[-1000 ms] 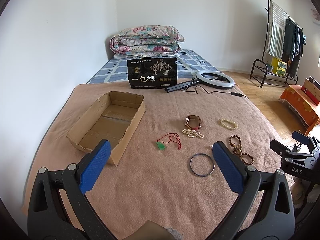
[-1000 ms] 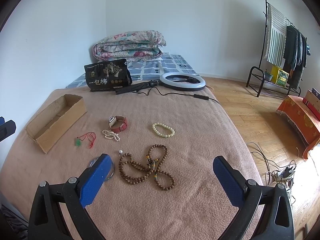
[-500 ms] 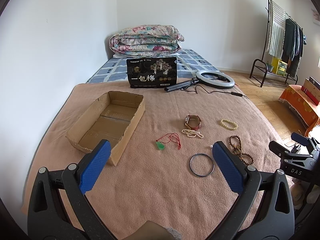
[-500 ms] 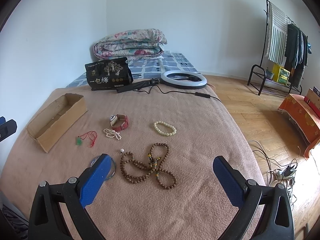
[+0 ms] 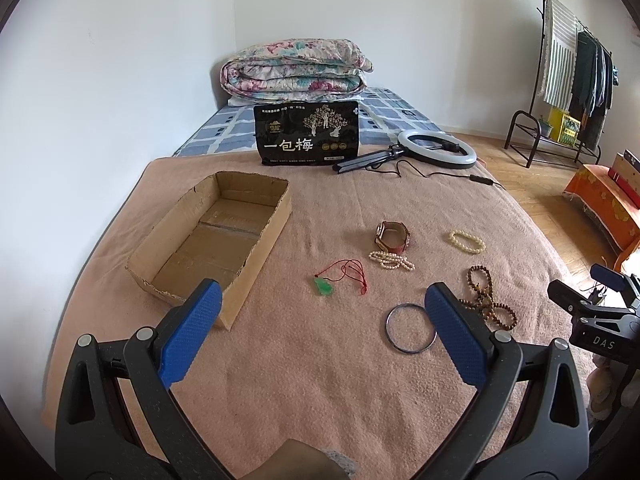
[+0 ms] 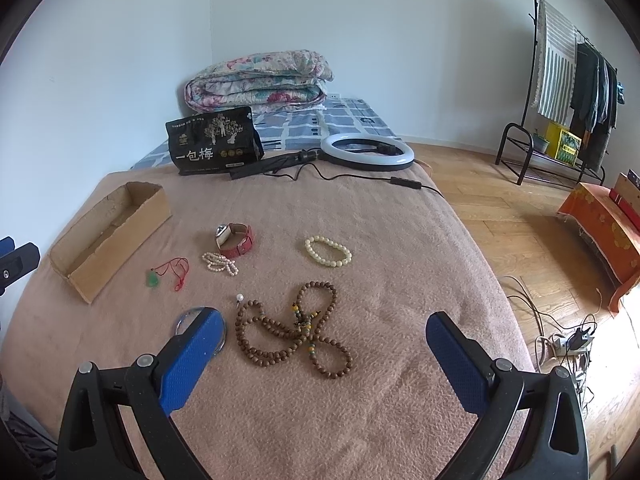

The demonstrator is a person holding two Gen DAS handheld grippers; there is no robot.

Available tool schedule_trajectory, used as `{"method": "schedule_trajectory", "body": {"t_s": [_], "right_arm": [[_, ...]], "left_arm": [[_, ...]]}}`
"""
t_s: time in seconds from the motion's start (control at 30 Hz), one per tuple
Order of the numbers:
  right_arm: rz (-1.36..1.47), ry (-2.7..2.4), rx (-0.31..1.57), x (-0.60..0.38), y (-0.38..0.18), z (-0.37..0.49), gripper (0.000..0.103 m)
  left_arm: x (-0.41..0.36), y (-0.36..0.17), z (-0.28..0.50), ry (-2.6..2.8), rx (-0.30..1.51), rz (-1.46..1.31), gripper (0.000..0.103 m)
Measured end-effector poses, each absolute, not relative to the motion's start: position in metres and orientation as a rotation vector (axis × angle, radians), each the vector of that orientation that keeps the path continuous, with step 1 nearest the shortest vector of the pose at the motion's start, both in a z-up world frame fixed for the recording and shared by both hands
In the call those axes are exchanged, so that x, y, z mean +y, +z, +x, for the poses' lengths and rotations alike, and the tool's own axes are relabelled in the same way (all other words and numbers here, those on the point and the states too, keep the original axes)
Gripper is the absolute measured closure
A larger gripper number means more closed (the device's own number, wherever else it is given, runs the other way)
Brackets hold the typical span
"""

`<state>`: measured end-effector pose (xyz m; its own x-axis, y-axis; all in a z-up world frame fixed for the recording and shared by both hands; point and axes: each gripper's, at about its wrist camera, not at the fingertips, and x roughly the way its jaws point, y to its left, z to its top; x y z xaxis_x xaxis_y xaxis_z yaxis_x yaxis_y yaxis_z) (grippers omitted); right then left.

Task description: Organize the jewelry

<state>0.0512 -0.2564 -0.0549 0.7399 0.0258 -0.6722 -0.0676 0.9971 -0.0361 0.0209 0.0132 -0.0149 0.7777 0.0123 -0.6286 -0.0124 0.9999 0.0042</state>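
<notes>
Jewelry lies on a pink blanket (image 5: 320, 380): a jade pendant on red cord (image 5: 340, 278), a red-strap watch (image 5: 393, 235), a pearl strand (image 5: 391, 260), a cream bead bracelet (image 5: 467, 241), a metal bangle (image 5: 411, 329) and brown prayer beads (image 6: 294, 330). An empty cardboard box (image 5: 216, 236) sits at the left. My left gripper (image 5: 320, 320) is open and empty, above the blanket short of the pendant. My right gripper (image 6: 322, 344) is open and empty, hovering over the prayer beads.
A black snack bag (image 5: 307, 138), a ring light with cable (image 5: 438, 148) and a folded quilt (image 5: 294, 72) lie at the far end. The bed edge drops to wood floor on the right, with a power strip (image 6: 568, 344) and a clothes rack (image 6: 560, 92).
Both grippers have drifted slightly forward and stay open. The jewelry has not moved.
</notes>
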Motion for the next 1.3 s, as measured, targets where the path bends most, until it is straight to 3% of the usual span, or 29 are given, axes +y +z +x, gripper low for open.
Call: {"method": "schedule_trajectory", "body": {"t_s": [0.6, 0.83, 1.07, 1.3], "right_arm": [[-0.068, 0.132, 0.889, -0.263, -0.097, 0.086, 0.000], [-0.092, 0.217, 0.992, -0.253, -0.116, 0.104, 0.003], [-0.074, 0.249, 1.057, -0.257, -0.126, 0.126, 0.005], [-0.134, 0.274, 1.099, -0.256, -0.141, 0.143, 0.010]], "left_arm": [[0.009, -0.069, 0.067, -0.021, 0.809, 0.051, 0.001], [0.012, -0.093, 0.092, -0.054, 0.906, 0.027, 0.017], [0.021, -0.114, 0.120, -0.048, 0.983, -0.016, 0.045], [0.021, -0.127, 0.140, -0.049, 1.028, -0.053, 0.049]]}}
